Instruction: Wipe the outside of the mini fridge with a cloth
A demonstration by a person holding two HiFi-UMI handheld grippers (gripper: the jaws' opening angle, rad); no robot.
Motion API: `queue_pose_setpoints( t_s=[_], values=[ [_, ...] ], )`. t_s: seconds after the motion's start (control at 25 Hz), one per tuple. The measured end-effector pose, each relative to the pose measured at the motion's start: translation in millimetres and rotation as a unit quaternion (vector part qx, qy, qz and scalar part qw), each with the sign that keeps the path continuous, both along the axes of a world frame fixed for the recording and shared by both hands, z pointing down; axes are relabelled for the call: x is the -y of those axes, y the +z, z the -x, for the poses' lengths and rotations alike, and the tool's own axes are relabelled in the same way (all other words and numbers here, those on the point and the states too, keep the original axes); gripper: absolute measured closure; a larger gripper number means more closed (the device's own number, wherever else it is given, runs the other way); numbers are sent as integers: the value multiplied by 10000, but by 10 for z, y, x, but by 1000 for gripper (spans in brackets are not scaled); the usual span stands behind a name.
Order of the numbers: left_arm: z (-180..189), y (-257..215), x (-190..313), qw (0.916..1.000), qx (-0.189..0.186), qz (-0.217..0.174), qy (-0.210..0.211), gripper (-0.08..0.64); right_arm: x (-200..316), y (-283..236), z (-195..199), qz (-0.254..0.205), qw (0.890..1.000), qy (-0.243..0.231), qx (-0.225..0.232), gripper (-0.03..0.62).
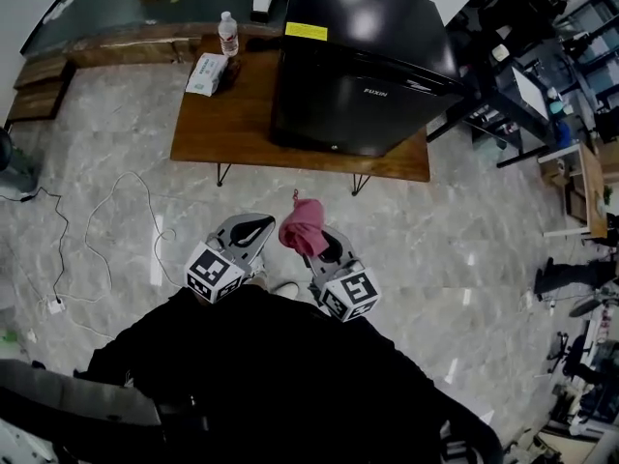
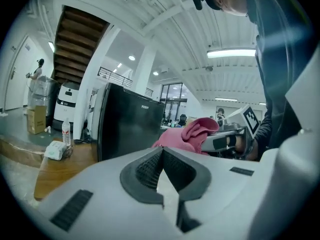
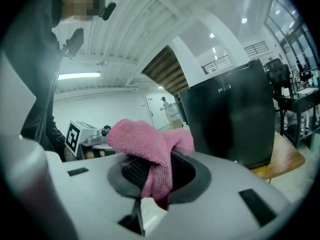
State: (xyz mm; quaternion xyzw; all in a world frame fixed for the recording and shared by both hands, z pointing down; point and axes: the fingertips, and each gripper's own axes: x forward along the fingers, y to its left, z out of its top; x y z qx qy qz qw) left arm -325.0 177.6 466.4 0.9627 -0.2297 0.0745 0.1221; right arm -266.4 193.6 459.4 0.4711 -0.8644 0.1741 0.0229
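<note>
A black mini fridge stands on the right part of a low wooden table, its door shut. Both grippers hang close to my body, well short of the table. My right gripper is shut on a pink cloth, which bunches up above its jaws; the right gripper view shows the cloth pinched between the pads with the fridge behind. My left gripper is shut with nothing in it. In the left gripper view the fridge and the cloth show beyond the jaws.
A water bottle and a white tissue pack sit at the table's left end. A white cable loops across the marble floor at left. Desks and chairs crowd the right side.
</note>
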Motion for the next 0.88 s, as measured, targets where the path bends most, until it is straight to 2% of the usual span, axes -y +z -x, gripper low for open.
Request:
queue_pose_setpoints(
  t_s=[0.2,0.44,0.64,0.88],
  values=[
    [76,-276,-433,9998,29,-134,-157,557,-442,-259,67,-238,9993,-230,166,509],
    [487,-512,-448,9983,2,-452,-378,558,-507,-421,409,-310,9986,-252,353,508],
    [972,-647,36,9966,-149,-643,-491,557,-51,-553,895,-478,9974,-292,444,508],
    [1846,-701,889,9962,-387,-616,-488,558,849,-522,1818,-416,9965,-219,692,508]
  ],
)
